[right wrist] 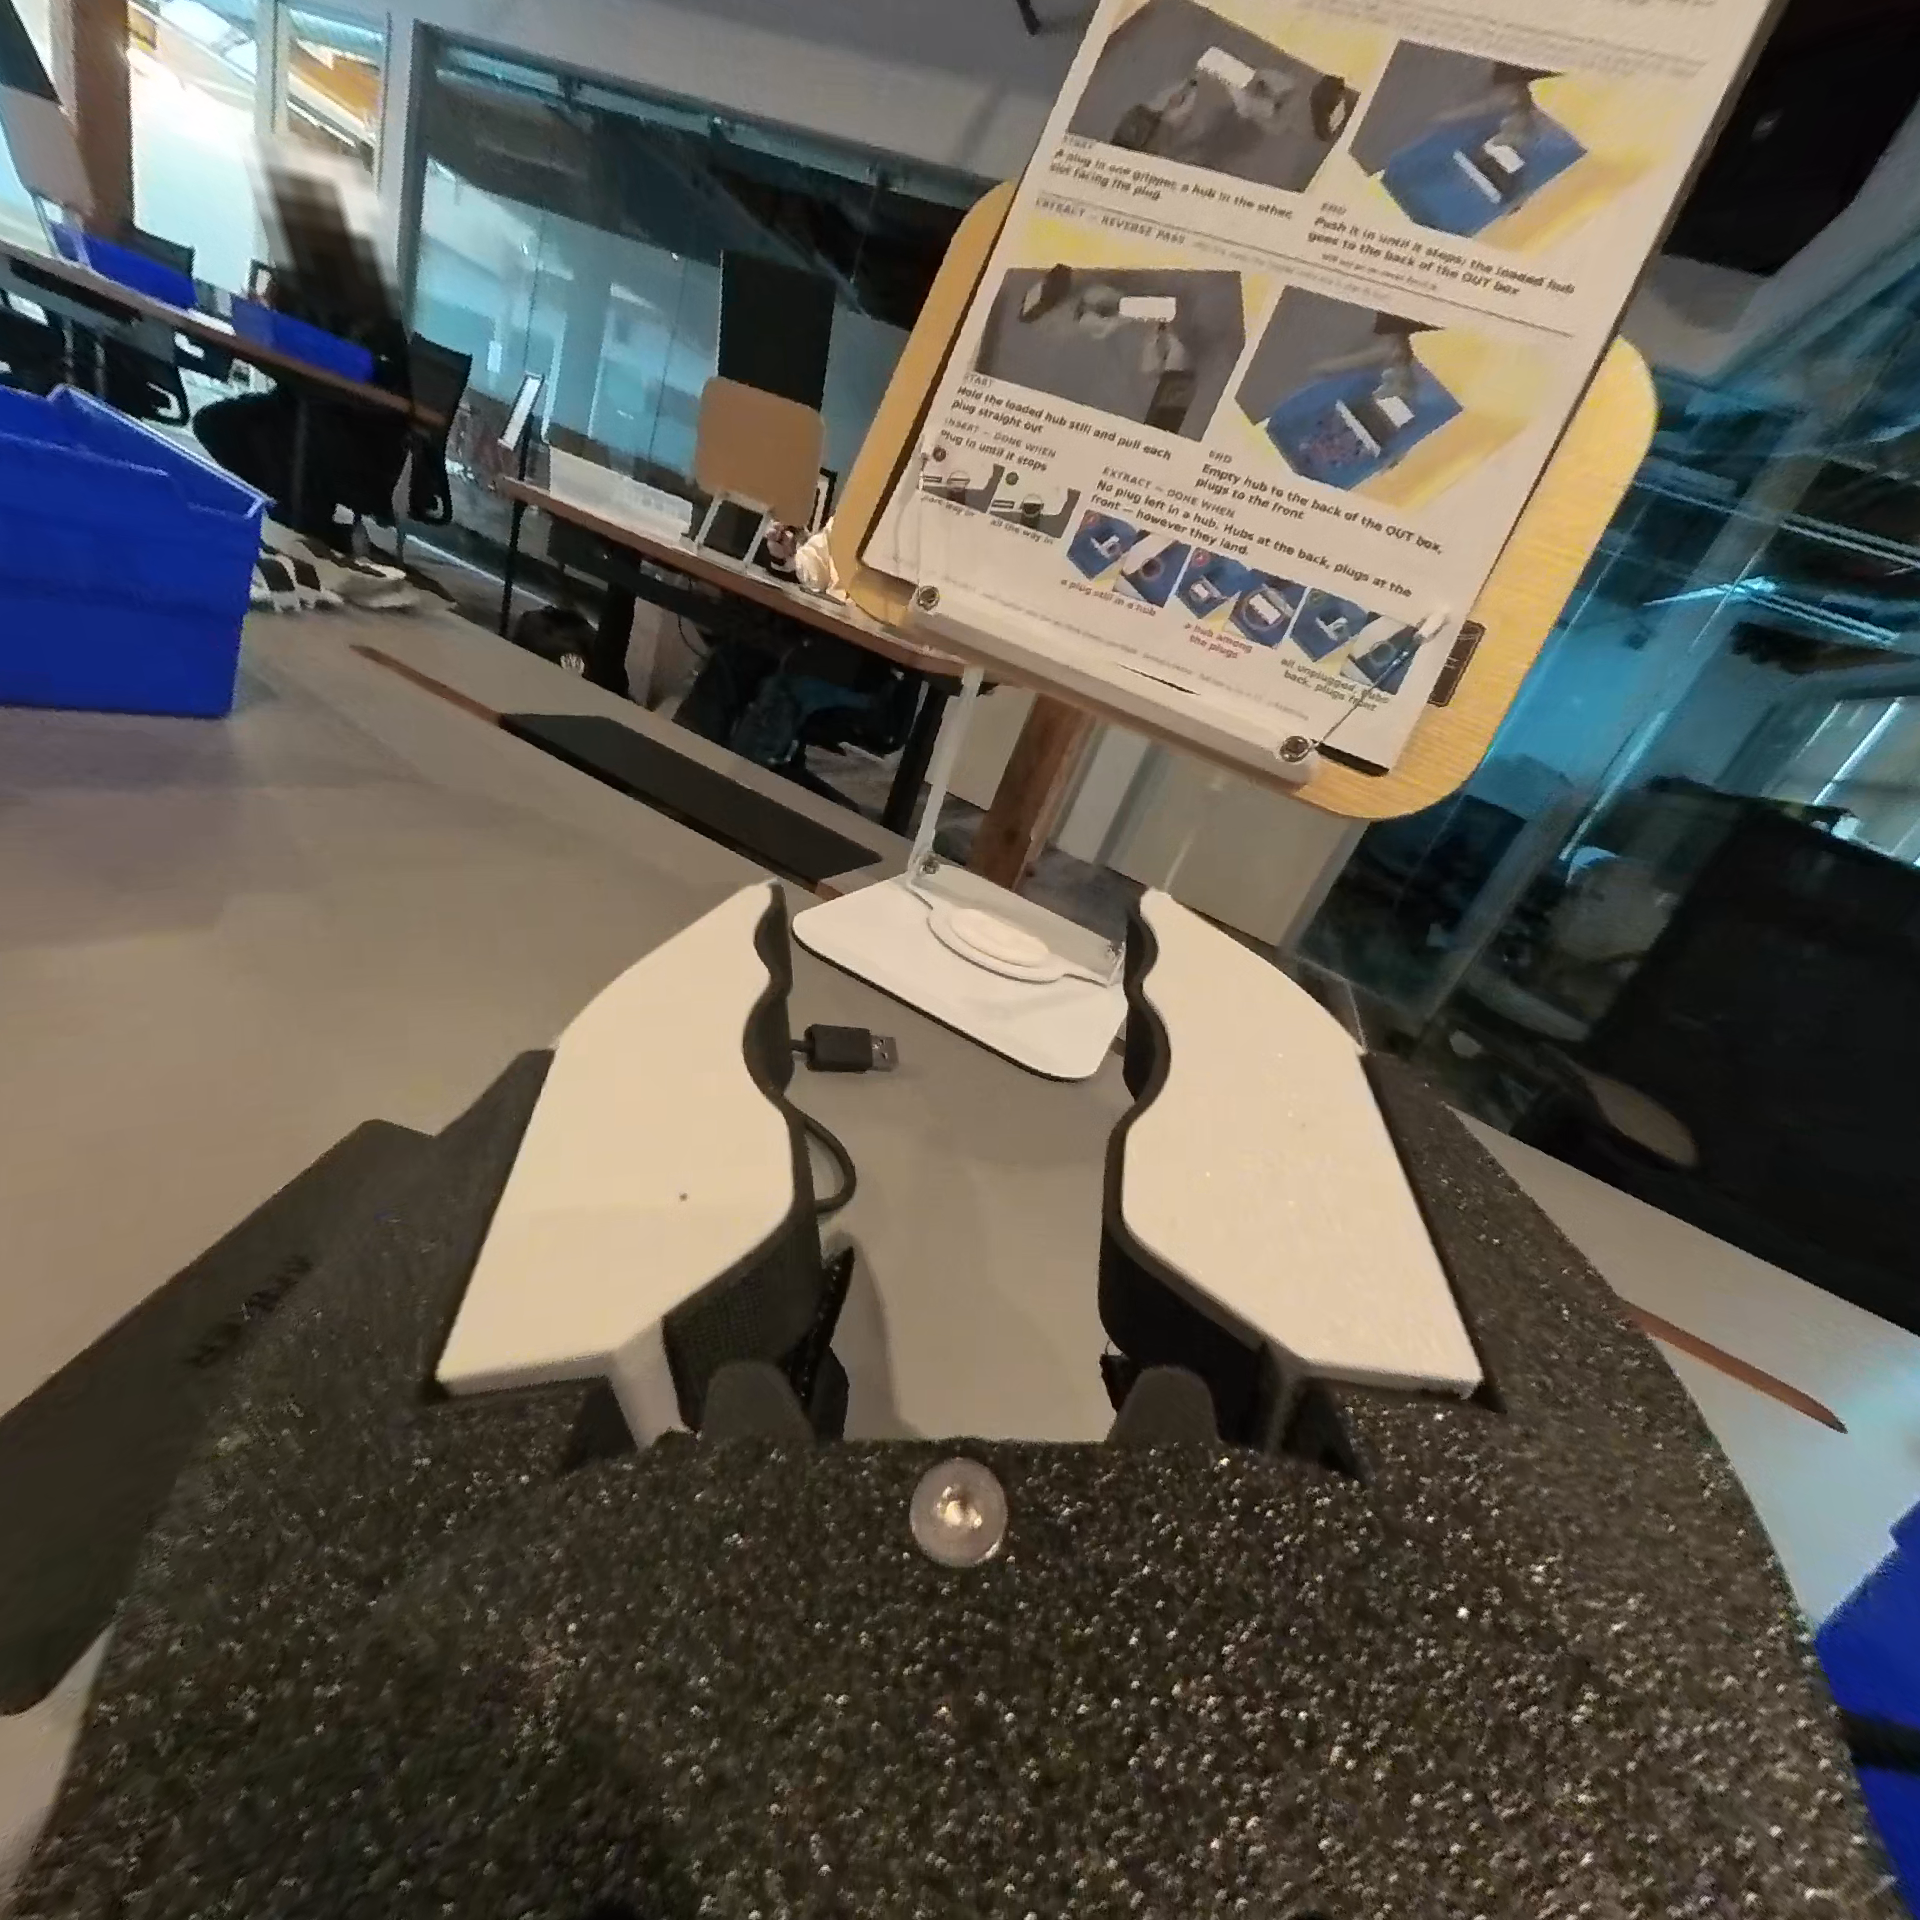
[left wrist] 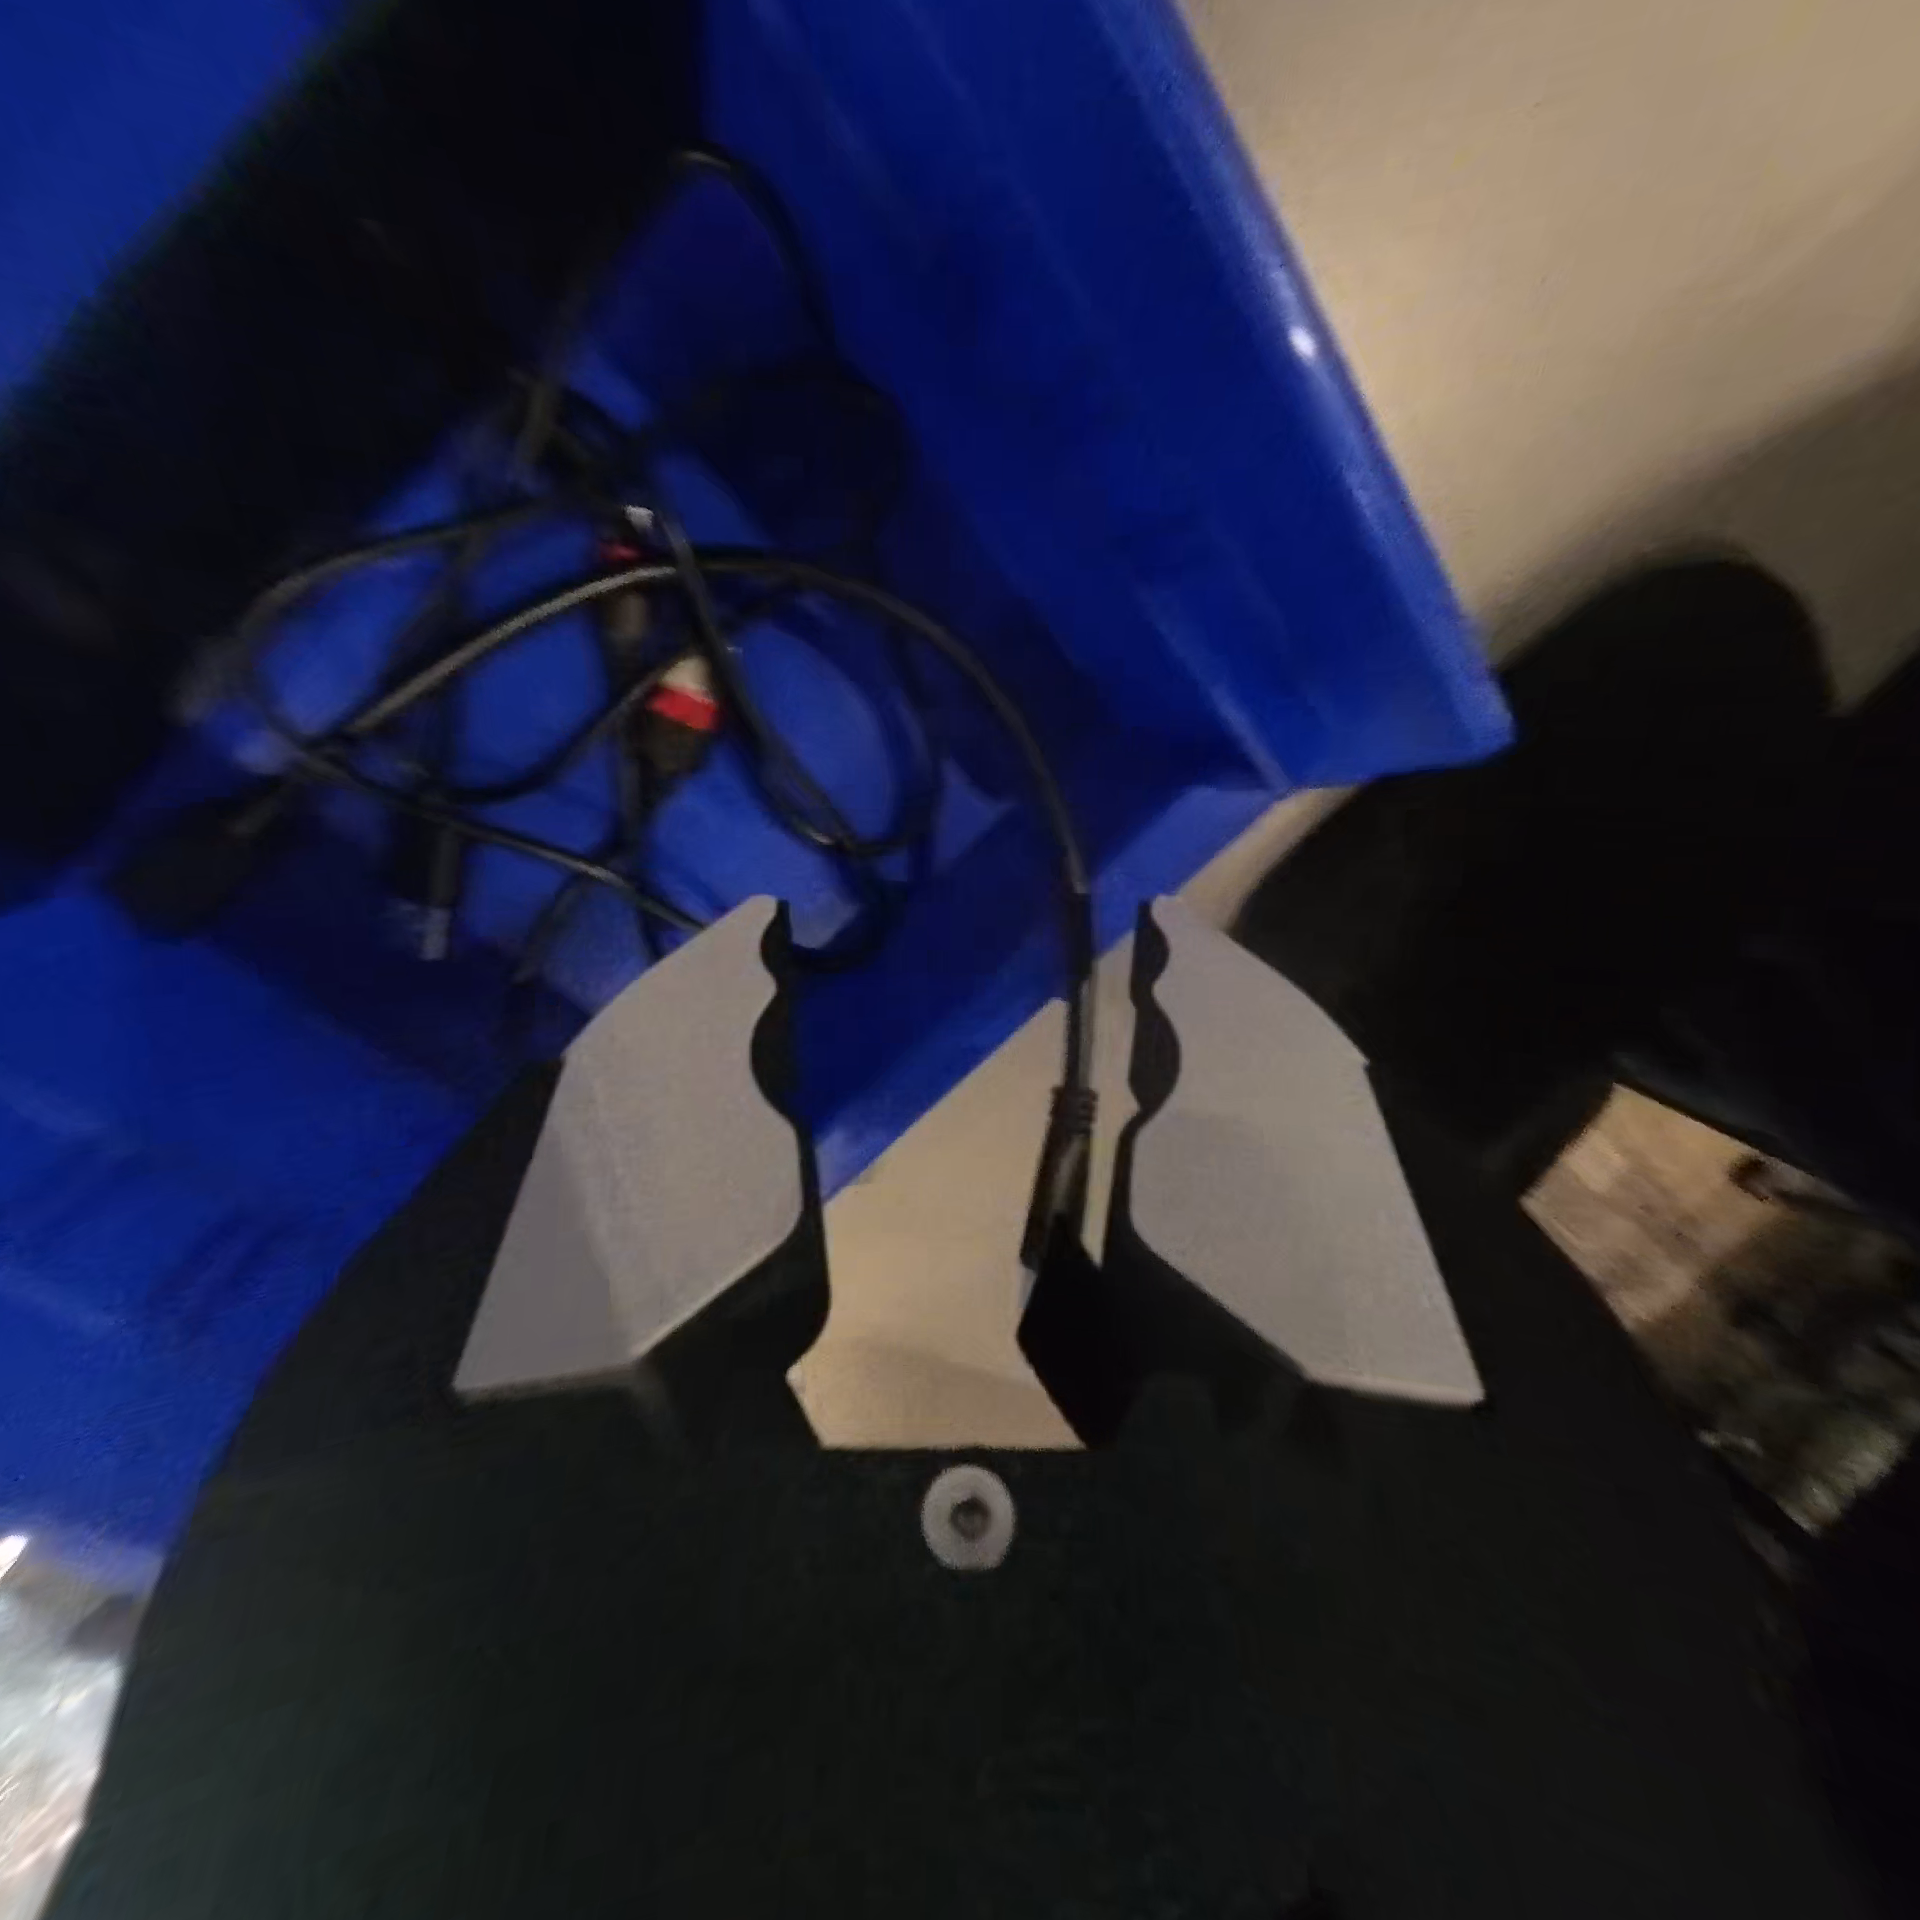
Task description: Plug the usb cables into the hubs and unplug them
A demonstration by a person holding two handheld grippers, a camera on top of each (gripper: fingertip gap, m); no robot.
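Observation:
In the left wrist view my left gripper is open, tilted over a blue bin. A tangle of black USB cables lies in the bin, one with a red-marked plug. One black cable arcs out of the bin, and its plug lies against the inner side of the right finger; the jaws stand wide apart. In the right wrist view my right gripper is open and empty, low over the grey table. A black USB plug lies on the table between the fingers, its cable running under the left finger. No hub shows clearly.
An instruction sheet on a white stand rises just beyond the right gripper, its base between the fingertips. Blue bins stand at the left and a blue corner at the lower right. A blurred dark shape lies right of the bin. The left gripper's tips are roughly 50 centimeters from the right gripper's.

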